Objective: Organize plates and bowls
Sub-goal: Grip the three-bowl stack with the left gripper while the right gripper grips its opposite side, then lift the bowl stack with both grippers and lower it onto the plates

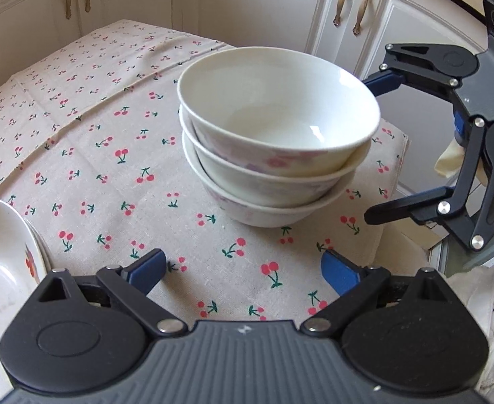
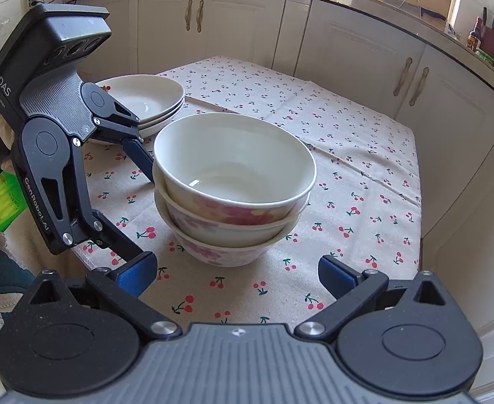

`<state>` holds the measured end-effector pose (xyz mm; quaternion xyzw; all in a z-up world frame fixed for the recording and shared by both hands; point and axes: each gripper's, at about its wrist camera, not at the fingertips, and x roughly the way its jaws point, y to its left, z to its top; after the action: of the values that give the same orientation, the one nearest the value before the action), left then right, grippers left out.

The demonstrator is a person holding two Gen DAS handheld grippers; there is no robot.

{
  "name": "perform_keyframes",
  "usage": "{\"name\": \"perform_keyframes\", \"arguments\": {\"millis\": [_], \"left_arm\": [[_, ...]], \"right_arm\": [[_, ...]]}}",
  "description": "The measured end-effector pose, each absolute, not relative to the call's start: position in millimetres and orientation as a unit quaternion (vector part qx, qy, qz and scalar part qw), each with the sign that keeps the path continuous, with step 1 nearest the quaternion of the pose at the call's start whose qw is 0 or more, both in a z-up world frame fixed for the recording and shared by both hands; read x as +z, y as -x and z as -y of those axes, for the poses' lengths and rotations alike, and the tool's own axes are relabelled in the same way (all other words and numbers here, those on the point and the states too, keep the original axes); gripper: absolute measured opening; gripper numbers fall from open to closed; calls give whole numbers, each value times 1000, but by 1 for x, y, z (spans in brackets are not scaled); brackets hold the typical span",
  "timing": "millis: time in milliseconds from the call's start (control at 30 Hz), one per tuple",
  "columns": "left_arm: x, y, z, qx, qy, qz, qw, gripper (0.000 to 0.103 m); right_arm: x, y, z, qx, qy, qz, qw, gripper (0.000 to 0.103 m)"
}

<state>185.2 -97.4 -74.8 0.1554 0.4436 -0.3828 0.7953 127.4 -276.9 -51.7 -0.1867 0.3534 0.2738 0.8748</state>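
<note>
Three white bowls with pink floral sides sit nested in one stack of bowls (image 1: pixel 274 155) in the middle of the worktop (image 1: pixel 112 168), right on the cherry-print tablecloth (image 2: pixel 364 175), and the top bowl (image 2: pixel 233 165) leans a touch off level inside the one beneath it. The left gripper (image 1: pixel 243 269) hangs just short of the stack with its blue-padded fingers (image 1: pixel 149 266) spread wide and nothing between them, only cloth showing in the gap. From the right wrist view that same left gripper comes in from the left side, its far finger beside the rim of the stack and its near finger low by the base; whether either one touches the porcelain cannot be told. The right gripper (image 2: pixel 237 276) is wide apart too, empty, with the stack sitting ahead of its blue fingertips (image 2: pixel 336 277) and clear of them. In the left wrist view it flanks the right side of the bowls, one finger behind the rim and one low near the base. Further back on the left, a stack of shallow plates (image 2: pixel 146 101) rests on the same cloth, well apart from the bowls. Cream cabinet doors (image 2: pixel 358 57) with bronze handles ring the scene behind
</note>
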Motion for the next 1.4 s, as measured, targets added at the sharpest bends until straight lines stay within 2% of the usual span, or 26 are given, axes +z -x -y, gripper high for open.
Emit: {"name": "perform_keyframes", "arguments": {"millis": [133,433,1033,1133,1400], "left_arm": [[-78,-181,102,-385,-203,-427,793,103],[-81,-177,93,-401,-191,-394,804,103],[-57,-198,100,-486,-210,-360,768,90],[-56,-205,102,-493,-208,-360,764,86],[-57,-214,104,-516,-212,-362,747,82]], "right_arm": [[-54,-134,279,276,180,-357,874,103],[-67,-148,285,289,174,-370,866,103],[-56,-176,278,387,231,-353,820,103],[-54,-178,273,401,242,-355,809,101],[-55,-184,268,417,258,-366,791,96]]}}
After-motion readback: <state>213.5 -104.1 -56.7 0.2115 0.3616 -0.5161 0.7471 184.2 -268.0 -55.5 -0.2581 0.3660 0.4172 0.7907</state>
